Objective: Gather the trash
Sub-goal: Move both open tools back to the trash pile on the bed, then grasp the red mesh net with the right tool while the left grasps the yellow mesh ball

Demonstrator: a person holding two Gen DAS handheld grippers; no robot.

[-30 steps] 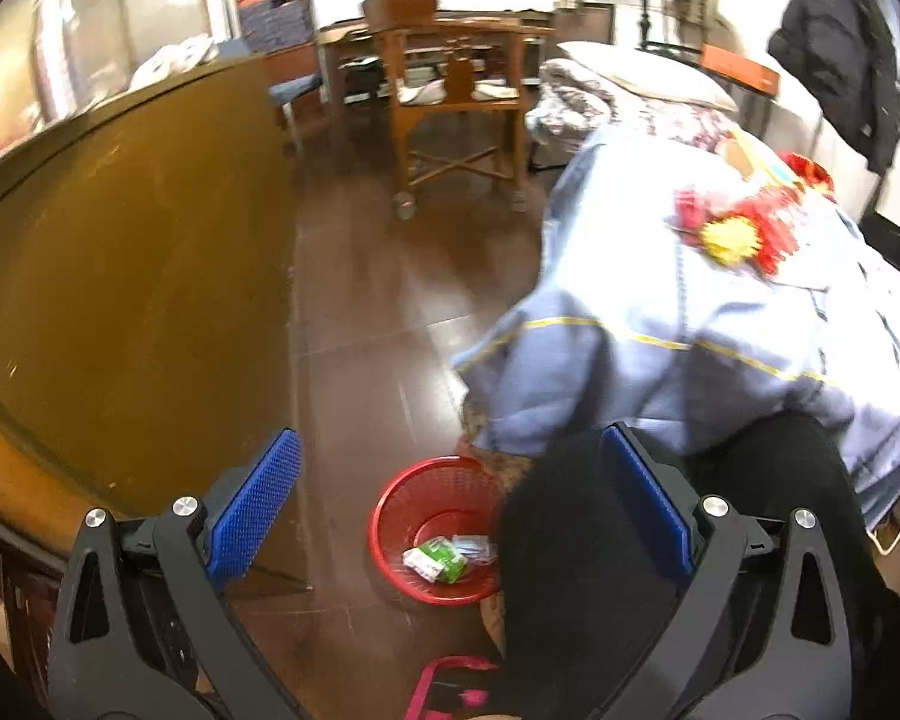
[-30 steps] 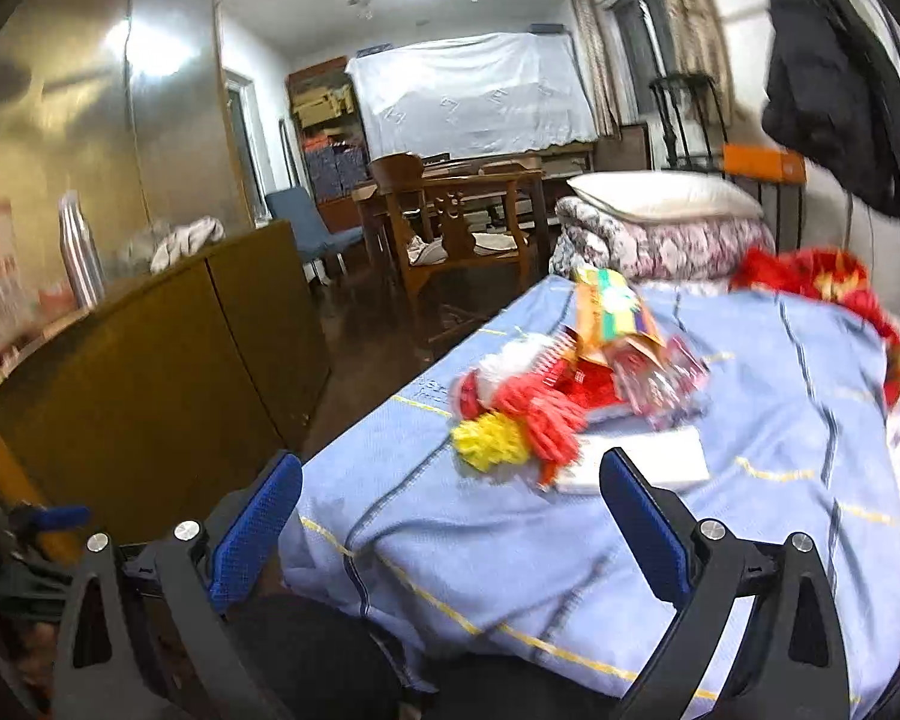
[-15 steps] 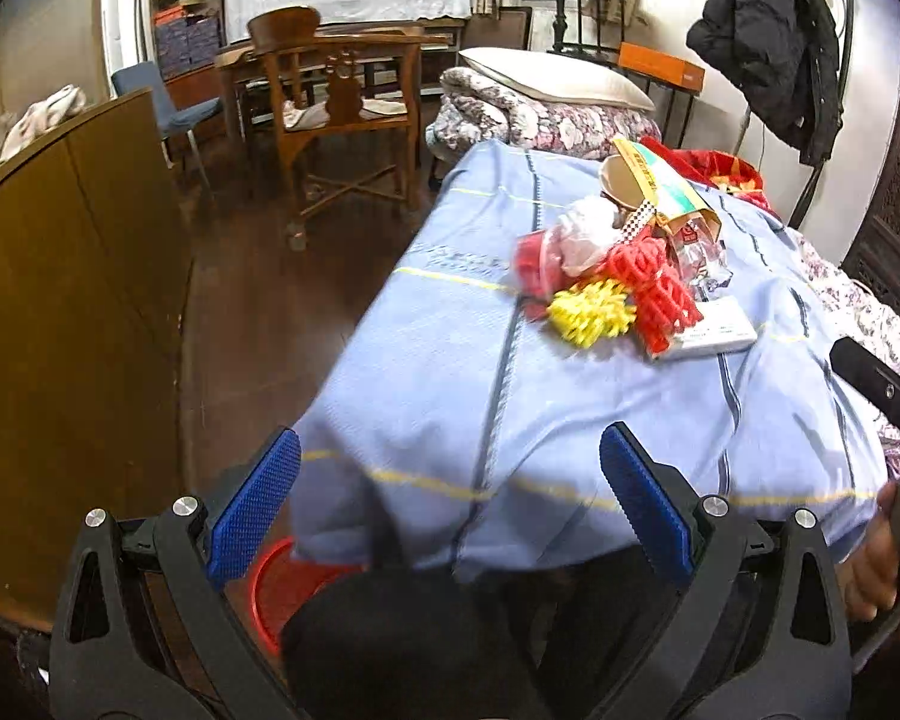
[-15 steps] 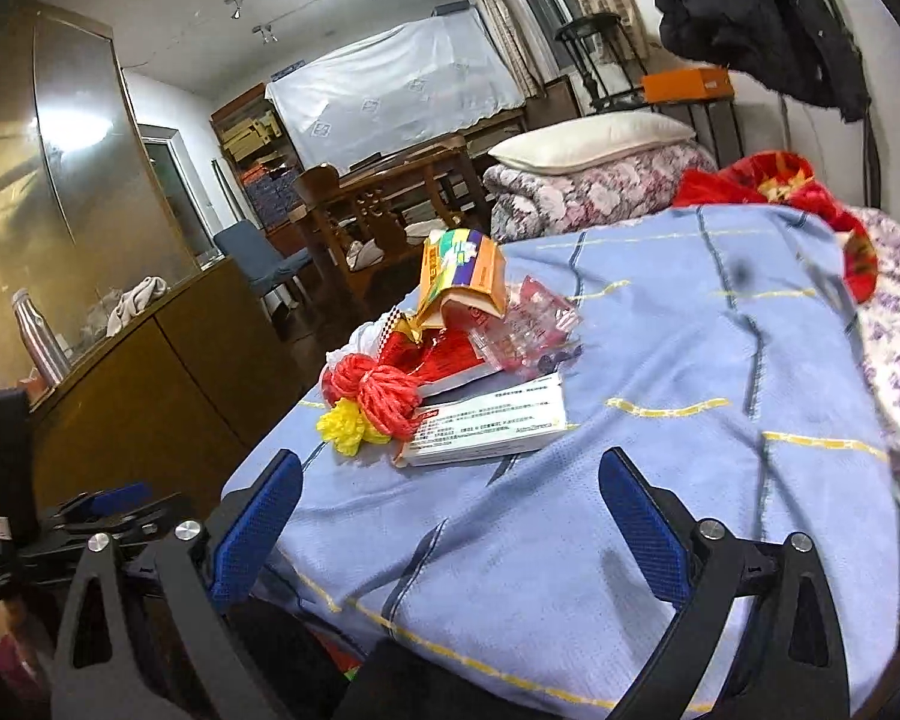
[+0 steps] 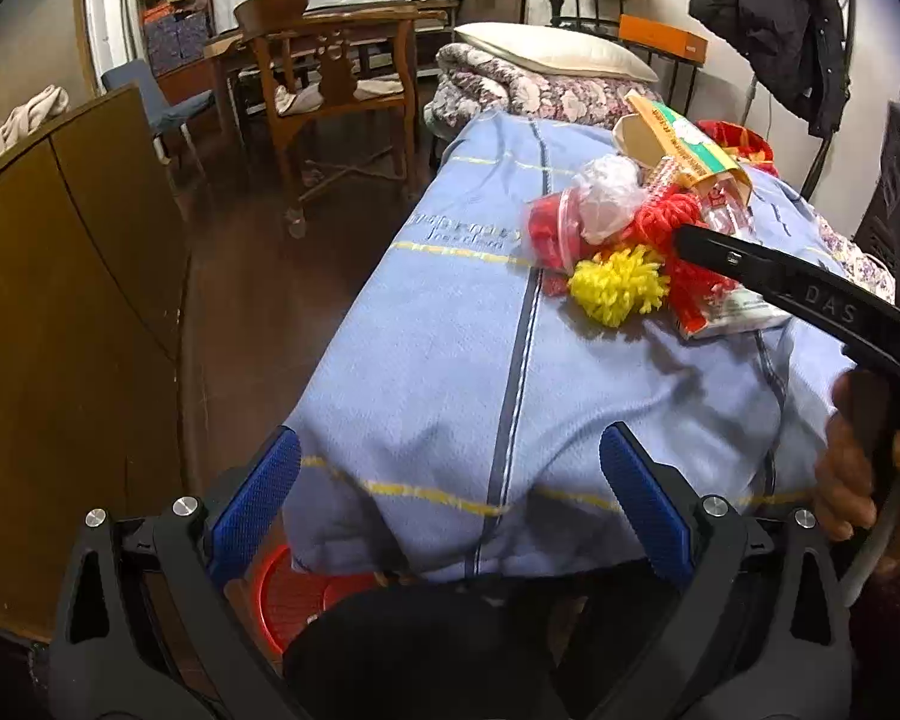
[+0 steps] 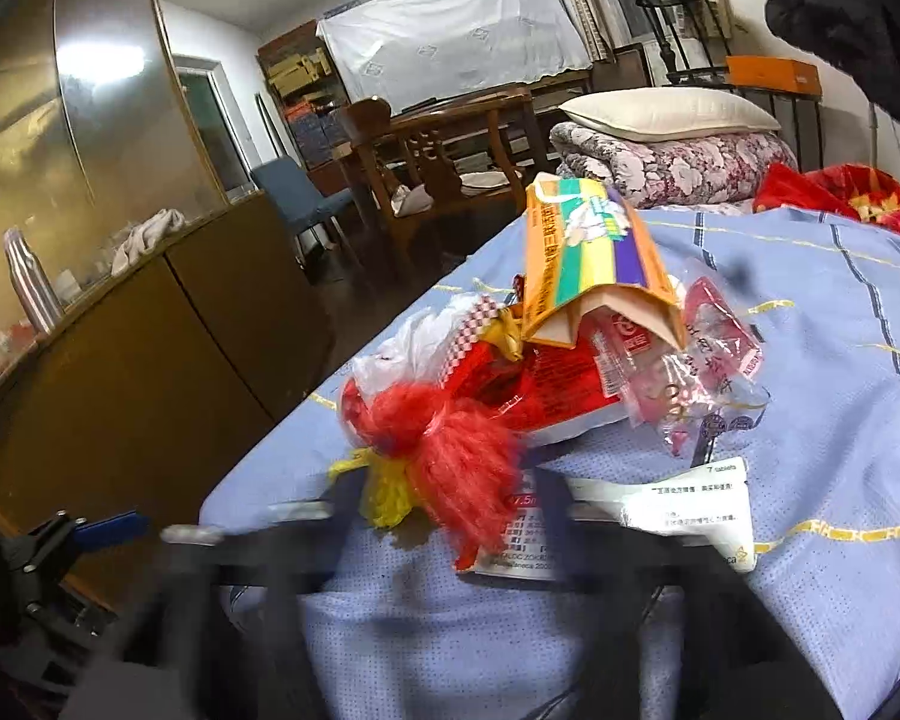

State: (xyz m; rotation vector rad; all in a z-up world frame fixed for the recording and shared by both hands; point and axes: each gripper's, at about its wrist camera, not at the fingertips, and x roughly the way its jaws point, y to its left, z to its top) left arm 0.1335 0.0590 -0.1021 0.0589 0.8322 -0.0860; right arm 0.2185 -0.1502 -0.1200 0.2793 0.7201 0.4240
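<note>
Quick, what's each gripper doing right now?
Left gripper: open, empty.
Right gripper: jaws just closing around the red yarn tassel; too blurred to tell if gripped.

Blue blanket point(image 5: 450, 360) with yellow and dark stripes is covering the bed and draping over its near edge. A trash heap is lying on it toward the right side: yellow pom-pom point(image 5: 621, 285) and red yarn tuft point(image 6: 450, 456) at the near end, crumpled clear bag point(image 5: 606, 198) behind them, orange carton point(image 6: 582, 258) tilting on top, white leaflet point(image 6: 690, 504) lying flat nearest. Folded floral quilt point(image 6: 660, 162) with a pillow point(image 6: 660, 111) on top is sitting at the far end. Red basket point(image 5: 306, 594) is standing on the dark floor point(image 5: 258, 276) below the blanket's near edge.
</note>
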